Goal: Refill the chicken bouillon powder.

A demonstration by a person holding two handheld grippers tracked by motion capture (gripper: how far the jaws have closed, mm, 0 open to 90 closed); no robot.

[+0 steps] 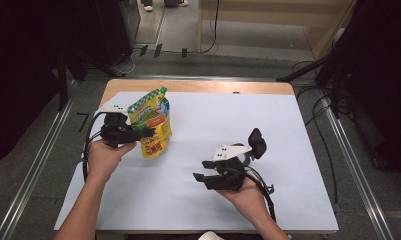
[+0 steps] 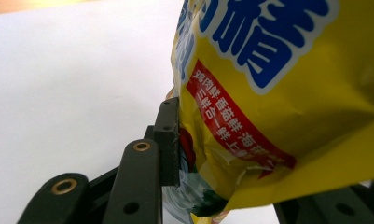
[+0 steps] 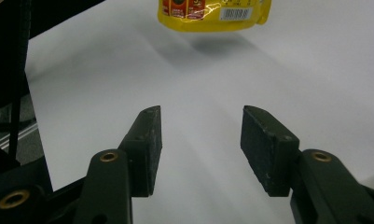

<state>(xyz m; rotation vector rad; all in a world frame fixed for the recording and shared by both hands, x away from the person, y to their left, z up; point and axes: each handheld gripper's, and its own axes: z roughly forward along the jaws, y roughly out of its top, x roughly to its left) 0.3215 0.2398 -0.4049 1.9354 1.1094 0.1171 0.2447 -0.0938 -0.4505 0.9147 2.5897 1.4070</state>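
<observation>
2 left gripper [image 1: 147, 132] fingers [image 2: 168, 140] clamping yellow pouch [image 1: 152, 122], lifted off table [image 1: 288, 130]

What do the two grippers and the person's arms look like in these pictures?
Both the left gripper and the right gripper are black, each with a pale grey three-cornered plate on top and a black cable looping away. Their flat, rectangular black fingers hang on linkage arms with brass-coloured rivets. The forearms are bare; no sleeves are visible.
</observation>
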